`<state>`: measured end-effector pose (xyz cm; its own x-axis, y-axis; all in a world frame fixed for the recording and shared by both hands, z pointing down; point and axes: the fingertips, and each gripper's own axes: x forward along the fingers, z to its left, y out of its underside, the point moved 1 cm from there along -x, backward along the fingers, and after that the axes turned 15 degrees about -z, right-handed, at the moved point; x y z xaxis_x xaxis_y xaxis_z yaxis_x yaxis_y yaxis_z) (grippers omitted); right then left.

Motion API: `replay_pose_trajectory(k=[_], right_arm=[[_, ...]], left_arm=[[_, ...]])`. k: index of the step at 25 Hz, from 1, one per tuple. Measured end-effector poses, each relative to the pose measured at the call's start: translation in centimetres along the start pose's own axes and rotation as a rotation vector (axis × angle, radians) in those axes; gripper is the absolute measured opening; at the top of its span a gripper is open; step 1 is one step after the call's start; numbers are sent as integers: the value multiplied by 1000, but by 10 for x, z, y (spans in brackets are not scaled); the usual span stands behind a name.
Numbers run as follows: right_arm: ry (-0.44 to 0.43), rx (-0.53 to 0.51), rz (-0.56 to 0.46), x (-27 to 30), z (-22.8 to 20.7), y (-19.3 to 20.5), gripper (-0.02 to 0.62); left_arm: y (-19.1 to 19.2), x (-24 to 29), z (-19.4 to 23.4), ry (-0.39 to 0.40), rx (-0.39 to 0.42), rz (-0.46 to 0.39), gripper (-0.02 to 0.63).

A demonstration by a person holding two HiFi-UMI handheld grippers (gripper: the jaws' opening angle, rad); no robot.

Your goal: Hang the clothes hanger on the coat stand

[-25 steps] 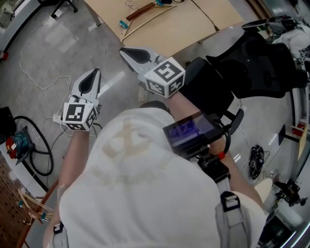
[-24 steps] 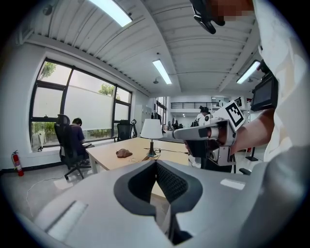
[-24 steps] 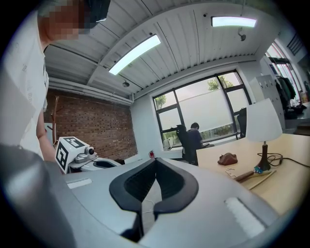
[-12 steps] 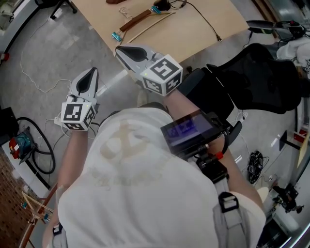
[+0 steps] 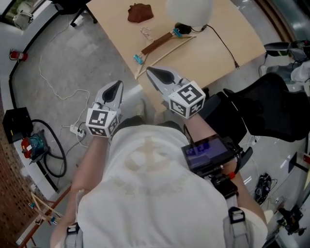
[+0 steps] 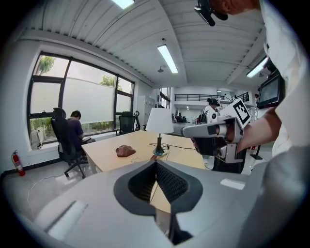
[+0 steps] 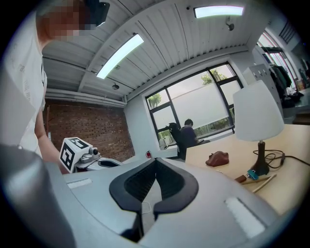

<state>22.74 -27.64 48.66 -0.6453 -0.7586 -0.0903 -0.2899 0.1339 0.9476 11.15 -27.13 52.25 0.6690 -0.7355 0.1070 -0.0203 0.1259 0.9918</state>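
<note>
A: Your clothes hanger (image 5: 157, 43) lies flat on the tabletop (image 5: 218, 34). Its long axis runs on a diagonal, from the left edge close to the near corner toward the base of the lamp (image 5: 189, 9). The end with a blue clip (image 5: 139, 59) is the one closest to you.

B: Your right gripper (image 5: 150, 71) is the nearer one. Its tip is over the near corner of the tabletop, just before that clip end. The hanger stretches away ahead of it and to its right, so it does not lie across the jaws but slanted to them.

A: Your left gripper (image 5: 117, 85) is off the tabletop, over the floor beside the left edge, and farther from the hanger.

B: The jaws of both grippers are pressed together, with nothing between them and nothing touched. I think you must spread the right jaws before the reach.

A: You may also need to turn that wrist, so that the jaws meet the bar crosswise. The thin wire hook at the far side looks harder to pinch.

B: I cannot make out the coat stand in any view.
</note>
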Motion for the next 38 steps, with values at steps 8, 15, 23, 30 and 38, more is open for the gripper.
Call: replay_pose_trajectory(k=[8,15,23,30,38], right_arm=[[142,13,2,3,-27,3,15],[283,26,16,-5,-50,13,14],[477,36,18,-41,-75,18,14],[636,53,5,-74,-87,20,14],[752,64,-16,-104,-92,20,14]], left_arm=[[25,58,21,143,32,81,2],[77,126,32,259,70,232,18],[147,202,28,353,181,442,123],[175,258,20,424,343,532,187],[197,274,22,372,454,608,198]])
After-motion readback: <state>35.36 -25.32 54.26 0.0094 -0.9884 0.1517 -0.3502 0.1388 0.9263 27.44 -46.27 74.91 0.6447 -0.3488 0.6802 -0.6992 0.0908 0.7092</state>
